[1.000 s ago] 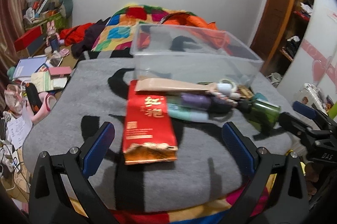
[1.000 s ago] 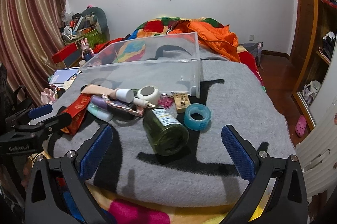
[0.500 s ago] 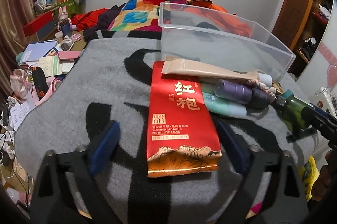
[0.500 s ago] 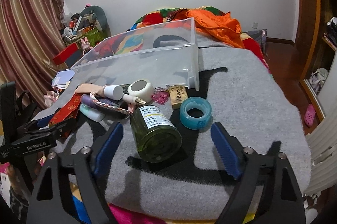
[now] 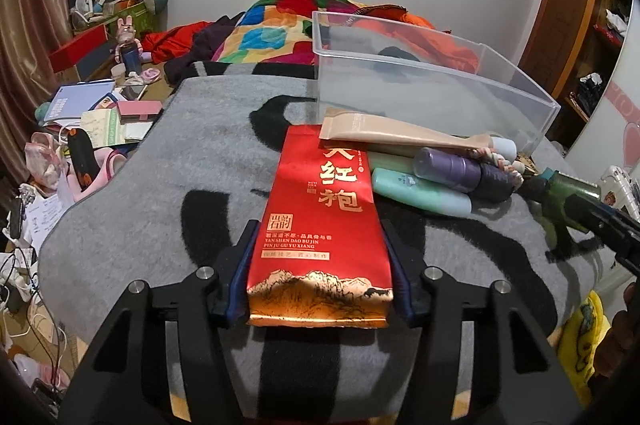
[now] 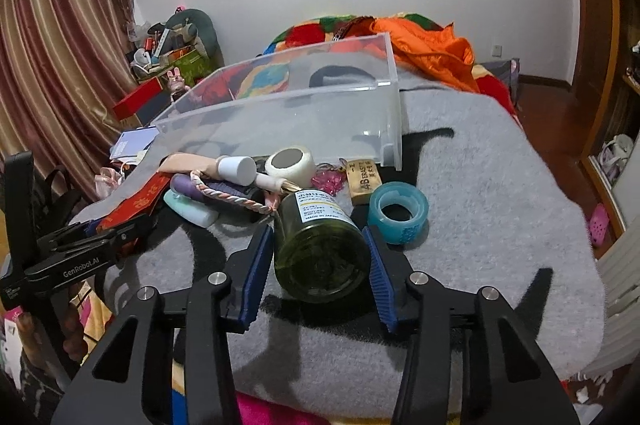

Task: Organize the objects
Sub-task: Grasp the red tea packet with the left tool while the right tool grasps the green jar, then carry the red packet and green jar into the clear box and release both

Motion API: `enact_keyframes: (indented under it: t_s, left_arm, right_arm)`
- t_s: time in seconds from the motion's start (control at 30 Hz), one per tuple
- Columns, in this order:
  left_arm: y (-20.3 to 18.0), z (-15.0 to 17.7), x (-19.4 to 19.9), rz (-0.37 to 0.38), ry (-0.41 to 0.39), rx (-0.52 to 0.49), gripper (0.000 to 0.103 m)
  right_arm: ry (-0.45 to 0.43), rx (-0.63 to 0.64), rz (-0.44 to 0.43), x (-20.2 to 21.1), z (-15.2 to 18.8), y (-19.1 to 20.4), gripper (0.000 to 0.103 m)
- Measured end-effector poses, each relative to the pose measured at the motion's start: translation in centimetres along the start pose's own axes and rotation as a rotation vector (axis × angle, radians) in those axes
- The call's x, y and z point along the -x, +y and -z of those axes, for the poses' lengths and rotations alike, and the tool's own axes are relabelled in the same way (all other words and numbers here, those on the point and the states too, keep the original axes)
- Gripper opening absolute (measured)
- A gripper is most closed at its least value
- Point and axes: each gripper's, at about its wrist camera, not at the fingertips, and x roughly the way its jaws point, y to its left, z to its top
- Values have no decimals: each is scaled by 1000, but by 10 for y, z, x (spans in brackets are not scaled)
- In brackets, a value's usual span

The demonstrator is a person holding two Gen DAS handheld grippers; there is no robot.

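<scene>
A red tea packet lies on the grey blanket. My left gripper is closing on it, and both blue pads touch its long sides near the lower end. A green glass jar lies on its side, base towards the camera. My right gripper is closing on it, pads against both flanks. A clear plastic box stands just behind the pile with nothing in it. In the right wrist view the left gripper shows at the far left, holding the red packet.
Behind the packet lie a beige tube, a purple bottle and a mint bottle. A blue tape roll, a wooden tag and a white round case sit near the jar. Clutter fills the floor on the left.
Both grippers went from wide open to closed in on their objects. The left one moved forward and down over the red packet; the right one closed around the green jar almost in place.
</scene>
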Motion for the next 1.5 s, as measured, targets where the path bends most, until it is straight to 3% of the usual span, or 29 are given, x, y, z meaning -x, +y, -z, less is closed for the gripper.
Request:
enact_keyframes:
  t_s: [0.8, 1.5]
  left_arm:
    - [0, -29, 85, 30, -215, 5, 56]
    - [-41, -119, 97, 91, -344, -103, 56]
  right_arm:
    - [-160, 52, 6, 51, -37, 11, 38]
    - [-247, 90, 28, 52, -101, 13, 38]
